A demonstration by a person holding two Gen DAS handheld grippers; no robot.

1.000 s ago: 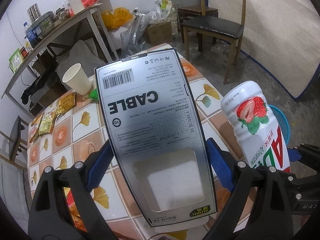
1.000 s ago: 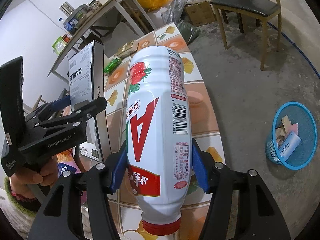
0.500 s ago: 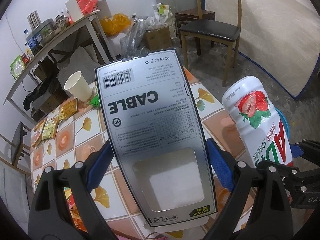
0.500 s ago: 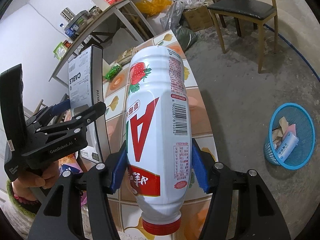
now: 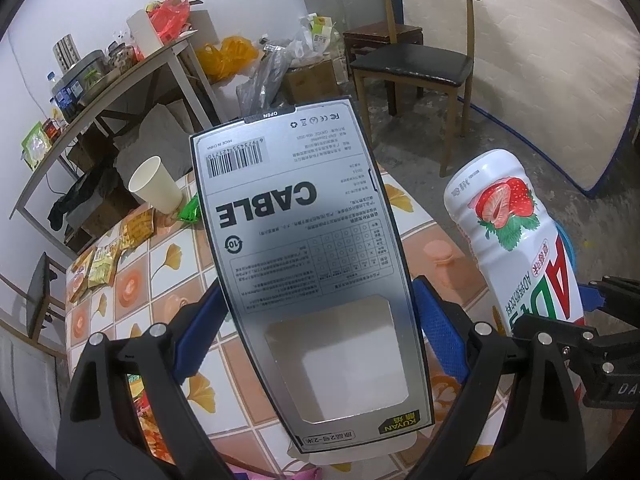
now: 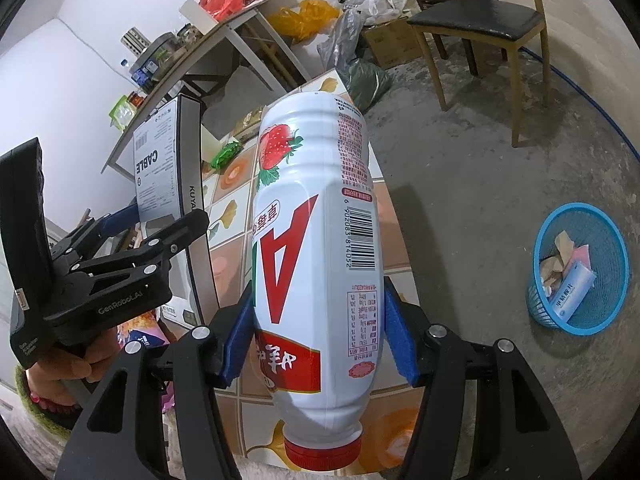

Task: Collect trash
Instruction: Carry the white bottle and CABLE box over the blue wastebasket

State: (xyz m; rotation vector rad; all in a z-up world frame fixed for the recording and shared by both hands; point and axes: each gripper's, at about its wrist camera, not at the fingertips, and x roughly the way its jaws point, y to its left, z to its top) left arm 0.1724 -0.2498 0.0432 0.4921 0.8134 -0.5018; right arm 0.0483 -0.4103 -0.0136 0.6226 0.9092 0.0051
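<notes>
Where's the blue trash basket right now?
In the right wrist view, the basket sits on the floor at the far right, beside the table and right of the held bottle.

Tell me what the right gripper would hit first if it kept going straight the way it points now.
Probably the tiled table: the right gripper, shut on the strawberry drink bottle, points along the table's edge, so the bottle's base would likely meet it first. Depth is unclear.

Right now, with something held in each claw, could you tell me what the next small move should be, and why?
Probably swing the right claw out to the right, over the blue basket on the floor. It already grips the strawberry drink bottle, lifted above the tiled table, and the basket already holds trash. The left claw grips the cable box and can follow.
</notes>
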